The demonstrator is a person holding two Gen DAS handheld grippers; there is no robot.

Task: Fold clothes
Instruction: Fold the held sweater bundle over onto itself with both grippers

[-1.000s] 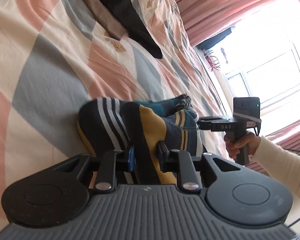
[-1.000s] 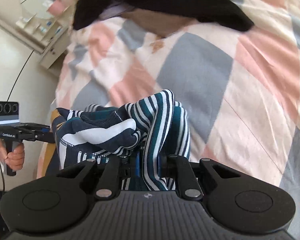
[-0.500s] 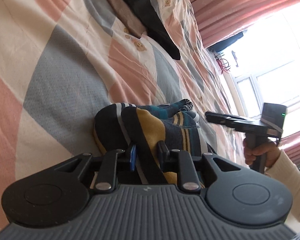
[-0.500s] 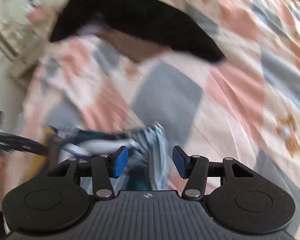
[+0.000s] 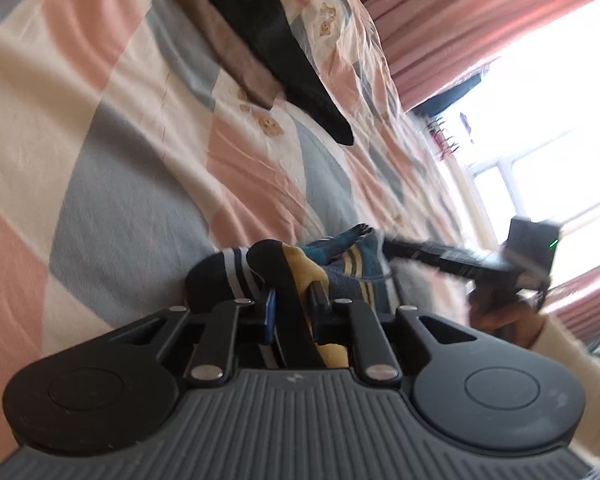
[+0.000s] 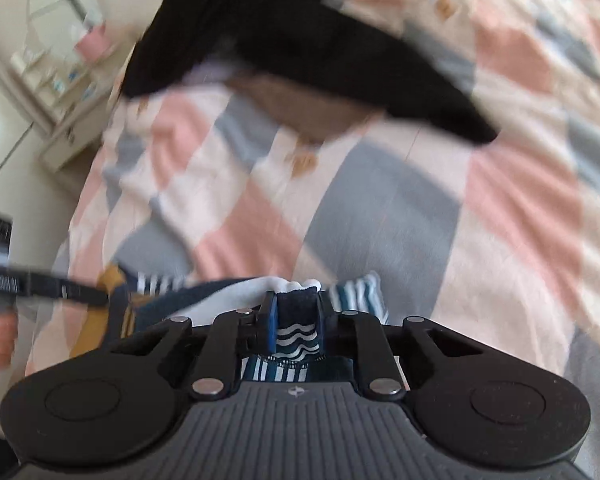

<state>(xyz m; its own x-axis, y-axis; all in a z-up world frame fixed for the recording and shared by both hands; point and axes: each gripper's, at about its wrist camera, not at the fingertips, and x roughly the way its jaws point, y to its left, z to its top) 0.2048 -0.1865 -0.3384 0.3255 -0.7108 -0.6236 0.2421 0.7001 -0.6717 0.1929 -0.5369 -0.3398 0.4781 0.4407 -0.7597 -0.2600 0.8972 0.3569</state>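
A bunched striped garment (image 5: 296, 268) in navy, teal, white and mustard lies on the checked bedspread (image 5: 112, 152). My left gripper (image 5: 294, 306) is shut on a navy-and-mustard fold at its near end. In the right wrist view the same garment (image 6: 236, 292) stretches leftward, and my right gripper (image 6: 296, 320) is shut on a navy patch with white wavy lines. Each gripper shows in the other's view: the right one (image 5: 452, 258) at the garment's far end, the left one (image 6: 40, 284) at the left edge. Both views are motion-blurred.
A black garment (image 6: 300, 40) lies over a brown one (image 6: 312, 108) farther up the bed. Pink curtains (image 5: 460, 24) and a bright window (image 5: 548, 152) stand to the right. A white shelf unit (image 6: 56, 92) sits past the bed's left edge. A hand (image 5: 500, 320) holds the right gripper.
My right gripper let go of the striped fold, opened, then shut again on the wavy-line patch. The left gripper stayed shut on the garment while the camera swung.
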